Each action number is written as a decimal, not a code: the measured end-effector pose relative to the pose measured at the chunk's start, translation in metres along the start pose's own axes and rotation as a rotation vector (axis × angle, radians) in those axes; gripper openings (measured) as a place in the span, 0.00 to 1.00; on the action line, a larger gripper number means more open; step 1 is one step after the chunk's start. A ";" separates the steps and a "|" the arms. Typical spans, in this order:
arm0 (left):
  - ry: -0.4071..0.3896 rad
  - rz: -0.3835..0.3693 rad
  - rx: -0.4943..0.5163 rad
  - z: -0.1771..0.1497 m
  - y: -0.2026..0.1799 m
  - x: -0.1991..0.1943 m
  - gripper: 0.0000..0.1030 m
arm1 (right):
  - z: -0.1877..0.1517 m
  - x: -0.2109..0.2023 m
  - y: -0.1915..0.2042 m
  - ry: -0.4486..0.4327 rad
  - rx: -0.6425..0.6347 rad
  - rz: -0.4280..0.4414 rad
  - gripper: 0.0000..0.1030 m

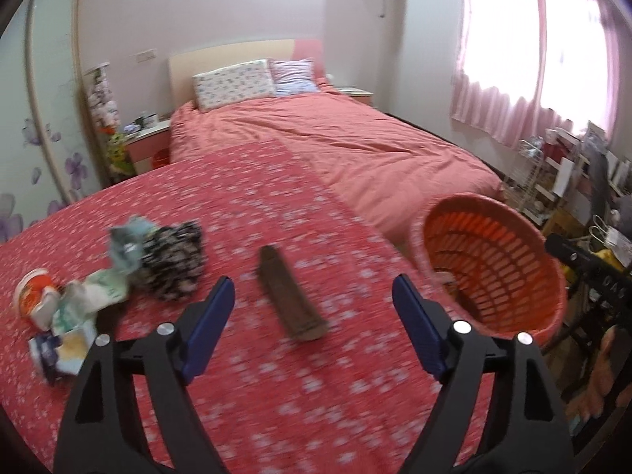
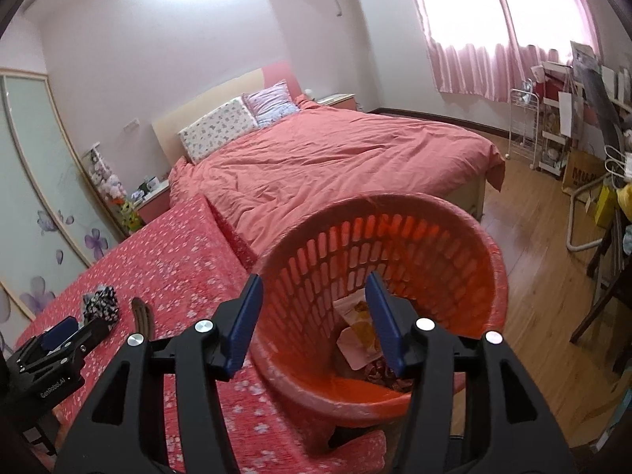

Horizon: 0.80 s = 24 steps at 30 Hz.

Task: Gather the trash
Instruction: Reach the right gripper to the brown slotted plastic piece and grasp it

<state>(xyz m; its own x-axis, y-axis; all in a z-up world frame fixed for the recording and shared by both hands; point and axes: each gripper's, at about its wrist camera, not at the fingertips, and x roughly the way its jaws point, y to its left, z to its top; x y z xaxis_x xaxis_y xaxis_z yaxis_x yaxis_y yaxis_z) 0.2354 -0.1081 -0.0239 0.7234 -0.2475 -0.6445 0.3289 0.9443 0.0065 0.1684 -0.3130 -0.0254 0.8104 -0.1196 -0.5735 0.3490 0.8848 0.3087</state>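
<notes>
Brown wrapper (image 1: 291, 294) lies near my released left gripper (image 1: 312, 308); released right gripper (image 2: 314, 312) overhangs basket (image 2: 466, 213)—flat, may slip.

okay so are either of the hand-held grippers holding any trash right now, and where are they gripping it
Nothing is held. The left hand-held gripper stands open above the brown wrapper; the right hand-held gripper is open over the orange basket.

A bed (image 2: 335, 158) with a rumpled salmon-pink duvet fills the room's middle, two patterned pillows (image 2: 217, 126) leaning against its pale headboard (image 1: 229, 67). Pink curtains (image 1: 525, 59) cover a bright window. A white wire rack (image 2: 523, 126) stands on the wooden floor (image 2: 533, 276) near cluttered shelves.
</notes>
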 end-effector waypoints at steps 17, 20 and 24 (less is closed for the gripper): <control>-0.031 0.236 -0.132 -0.048 0.135 -0.057 0.85 | -0.036 0.030 0.132 0.108 -0.261 0.098 0.61; -0.025 0.256 -0.164 -0.052 0.155 -0.062 0.86 | -0.044 0.044 0.154 0.162 -0.289 0.127 0.59; -0.016 0.288 -0.210 -0.061 0.184 -0.069 0.86 | -0.054 0.061 0.177 0.217 -0.319 0.126 0.51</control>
<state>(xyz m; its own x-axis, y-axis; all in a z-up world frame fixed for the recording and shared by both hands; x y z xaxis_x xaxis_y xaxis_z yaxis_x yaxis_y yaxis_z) 0.2087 0.0957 -0.0249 0.7779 0.0340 -0.6274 -0.0213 0.9994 0.0278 0.2541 -0.1397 -0.0471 0.7078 0.0664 -0.7032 0.0618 0.9859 0.1553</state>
